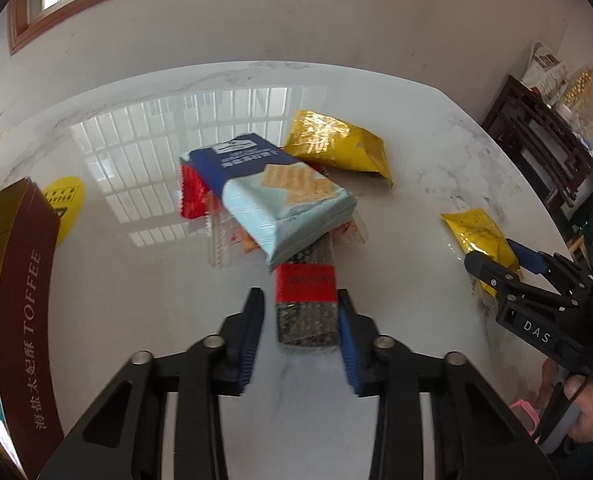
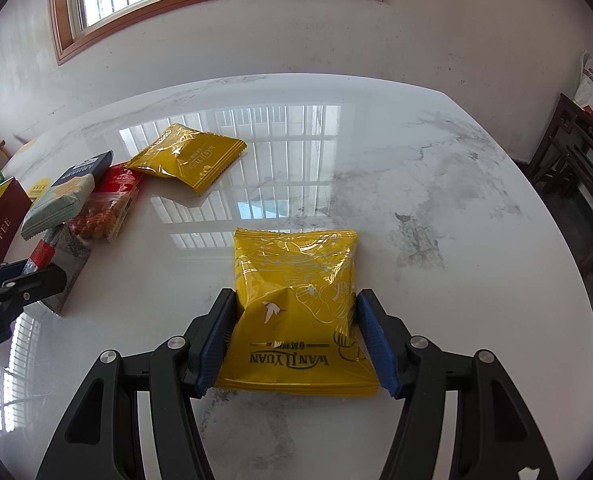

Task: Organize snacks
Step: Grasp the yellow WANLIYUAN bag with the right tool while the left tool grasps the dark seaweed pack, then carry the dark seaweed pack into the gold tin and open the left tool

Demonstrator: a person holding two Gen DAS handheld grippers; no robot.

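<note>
L claw (image 1: 300, 320) clenched on dark red-banded sesame bar (image 1: 305, 300); R claw (image 2: 296, 336) grasping yellow foil pouch (image 2: 296, 300). Slide bar out toward 6 o'clock slowly so the stack above stays put.

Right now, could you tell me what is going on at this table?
A person is sorting snacks on a marble table with a gripper in each hand. The left gripper is shut on the near end of a long dark snack pack that runs under a pale blue cracker pack. The right gripper is shut on a yellow pouch. A second yellow pouch lies farther back.
</note>
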